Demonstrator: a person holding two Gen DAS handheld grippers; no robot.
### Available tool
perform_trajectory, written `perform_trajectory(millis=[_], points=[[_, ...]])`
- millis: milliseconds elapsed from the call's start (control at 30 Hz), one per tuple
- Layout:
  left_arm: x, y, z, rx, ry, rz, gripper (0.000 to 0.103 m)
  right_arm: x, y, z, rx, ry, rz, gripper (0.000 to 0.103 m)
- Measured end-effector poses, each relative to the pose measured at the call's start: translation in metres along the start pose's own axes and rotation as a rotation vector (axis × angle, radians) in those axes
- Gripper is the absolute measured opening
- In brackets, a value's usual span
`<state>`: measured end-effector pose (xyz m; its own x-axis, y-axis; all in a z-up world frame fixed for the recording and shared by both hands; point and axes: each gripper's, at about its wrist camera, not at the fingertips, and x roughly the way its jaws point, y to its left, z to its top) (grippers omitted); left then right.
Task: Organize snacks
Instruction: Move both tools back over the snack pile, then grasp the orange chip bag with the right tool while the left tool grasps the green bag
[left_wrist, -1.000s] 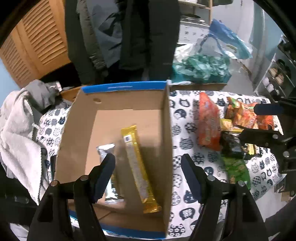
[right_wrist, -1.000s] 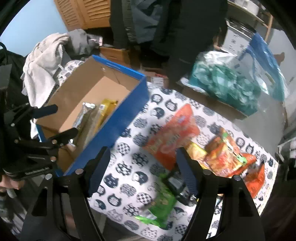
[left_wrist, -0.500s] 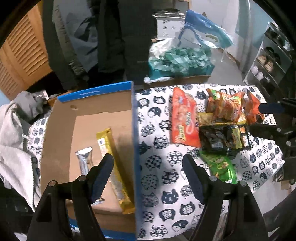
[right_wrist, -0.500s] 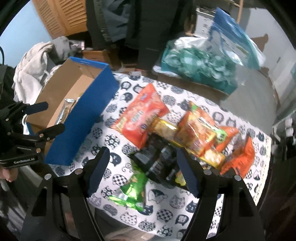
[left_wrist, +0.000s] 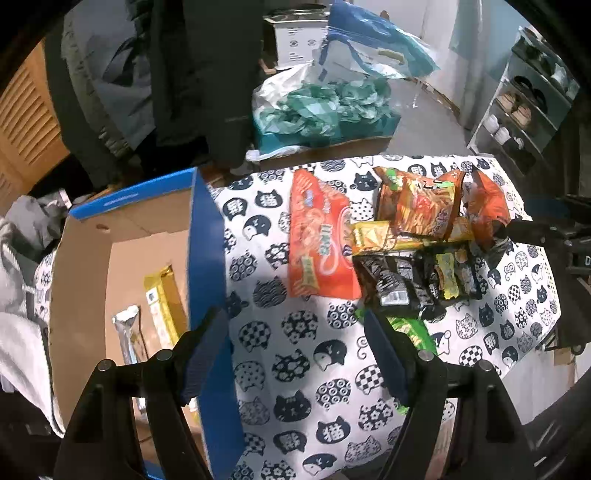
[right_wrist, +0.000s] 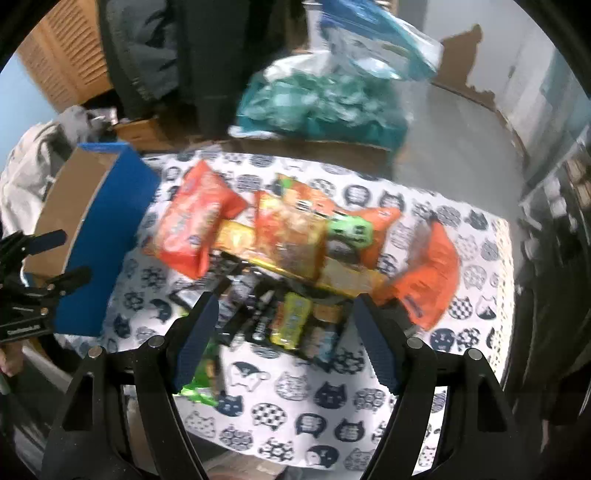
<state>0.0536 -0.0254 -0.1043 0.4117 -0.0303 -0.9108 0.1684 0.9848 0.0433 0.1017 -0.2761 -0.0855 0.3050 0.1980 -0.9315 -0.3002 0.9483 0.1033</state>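
Snacks (left_wrist: 406, 251) lie in a heap on the cat-print cloth (left_wrist: 295, 369), at about 1 o'clock from your left gripper (left_wrist: 295, 354) and right at 12 o'clock under your right gripper (right_wrist: 284, 336). A second ago your left gripper hung over the blue cardboard box (left_wrist: 207, 258); now the box sits at 9 o'clock and the cloth fills the middle. Your right gripper has swung across too, from the box side to above the heap. That means you are done at the box for now and are going for the next snack. Both claws are wide and hold nothing. The heap has a big orange bag (left_wrist: 317, 243), crinkly orange packs, dark wrappers (right_wrist: 280, 317) and a green bag (left_wrist: 410, 332). A yellow bar (left_wrist: 162, 306) and a silver bar (left_wrist: 127, 332) already lie in the box.
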Motion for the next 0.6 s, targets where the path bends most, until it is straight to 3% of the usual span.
perform_trajectory(millis=[100,600], points=[[0.007,-0.011,0.004,0.029,-0.004,0.019,0.078,0.004,-0.022,-0.003,0.044,0.004,-0.023,0.075],[0.036,-0.025,0.023,0.016,-0.004,-0.031,0.078,0.049,-0.108,0.006,0.241,0.044,-0.123,0.075]])
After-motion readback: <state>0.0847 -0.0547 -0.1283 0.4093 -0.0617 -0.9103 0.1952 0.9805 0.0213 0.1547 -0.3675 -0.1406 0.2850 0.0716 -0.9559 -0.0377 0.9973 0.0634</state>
